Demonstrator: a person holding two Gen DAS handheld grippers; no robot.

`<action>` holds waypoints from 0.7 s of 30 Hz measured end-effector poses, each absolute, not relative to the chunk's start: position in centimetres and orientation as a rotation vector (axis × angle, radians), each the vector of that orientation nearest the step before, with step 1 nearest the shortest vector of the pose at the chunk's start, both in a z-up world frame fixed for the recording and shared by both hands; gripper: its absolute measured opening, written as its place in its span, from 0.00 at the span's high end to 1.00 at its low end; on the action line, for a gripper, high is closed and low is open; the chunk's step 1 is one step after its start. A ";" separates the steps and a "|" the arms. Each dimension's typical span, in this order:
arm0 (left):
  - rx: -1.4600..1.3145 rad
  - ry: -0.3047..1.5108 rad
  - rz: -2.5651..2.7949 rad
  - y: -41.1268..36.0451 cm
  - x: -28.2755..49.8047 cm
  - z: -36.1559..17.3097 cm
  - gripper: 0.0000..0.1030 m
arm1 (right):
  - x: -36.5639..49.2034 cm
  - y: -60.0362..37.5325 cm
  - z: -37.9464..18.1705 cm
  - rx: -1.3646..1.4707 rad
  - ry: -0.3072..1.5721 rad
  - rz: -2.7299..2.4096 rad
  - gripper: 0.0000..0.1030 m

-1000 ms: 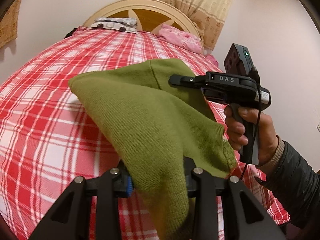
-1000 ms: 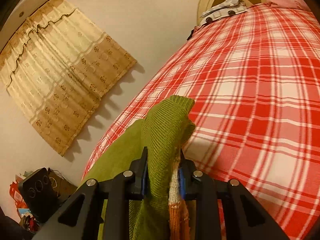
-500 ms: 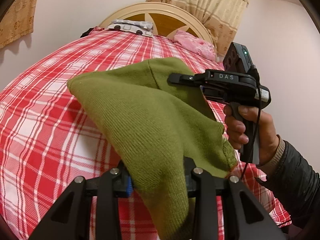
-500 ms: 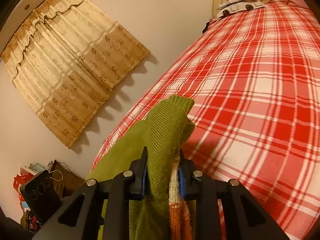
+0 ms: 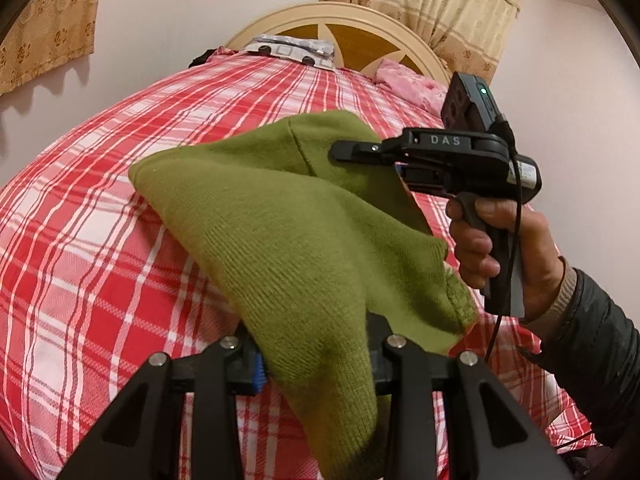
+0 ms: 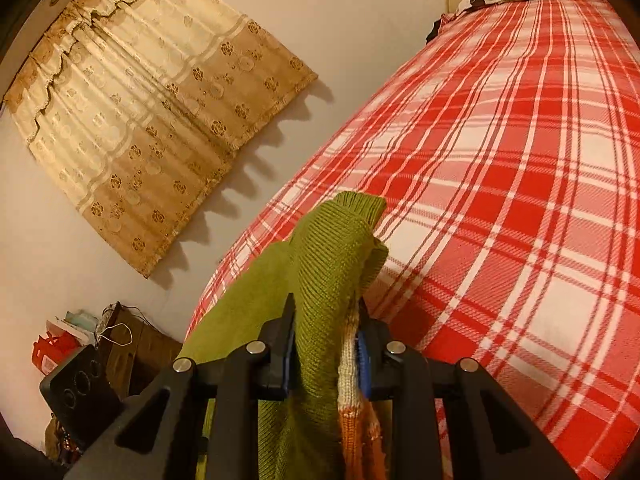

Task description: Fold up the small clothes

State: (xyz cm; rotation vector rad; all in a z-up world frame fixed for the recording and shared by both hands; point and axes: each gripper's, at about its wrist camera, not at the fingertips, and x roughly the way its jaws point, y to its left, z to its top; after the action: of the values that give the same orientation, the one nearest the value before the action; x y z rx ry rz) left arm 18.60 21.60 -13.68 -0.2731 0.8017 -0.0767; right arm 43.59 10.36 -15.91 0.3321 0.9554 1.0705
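Observation:
A green knit sweater (image 5: 288, 232) hangs in the air above the bed, held by both grippers. My left gripper (image 5: 316, 356) is shut on one corner of it at the bottom of the left wrist view. My right gripper (image 5: 340, 151) shows at the right of that view, shut on another edge of the sweater and held in a hand. In the right wrist view the right gripper (image 6: 326, 344) pinches a bunched fold of the green sweater (image 6: 332, 248), with an orange and cream striped part (image 6: 352, 392) showing between the fingers.
The bed (image 5: 80, 240) has a red and white plaid cover. A pink pillow (image 5: 412, 84) and a grey patterned cloth (image 5: 292, 48) lie by the cream headboard (image 5: 340, 20). Curtains (image 6: 152, 120) hang on the wall; clutter (image 6: 80, 352) sits on the floor beside the bed.
Both grippers keep their hold on the sweater. The views have tilted a little, showing more wall and curtain; the sweater hangs much as before.

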 end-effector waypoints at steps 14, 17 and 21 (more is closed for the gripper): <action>-0.271 0.855 -0.061 21.9 17.3 -16.4 0.65 | 44.6 11.8 -18.5 0.324 1.018 1.047 0.76; -0.273 0.871 -0.053 22.0 17.2 -17.1 0.62 | 44.9 11.8 -19.2 0.301 1.032 1.019 0.76; -0.286 0.883 -0.032 22.1 16.8 -17.4 0.50 | 44.8 12.0 -19.8 0.223 1.040 0.955 0.73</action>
State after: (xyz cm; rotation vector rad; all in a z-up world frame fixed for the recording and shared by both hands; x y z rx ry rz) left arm 16.82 22.05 -17.35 -0.2856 0.8828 -0.0319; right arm 44.78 12.02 -19.77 0.2235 1.0403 0.9551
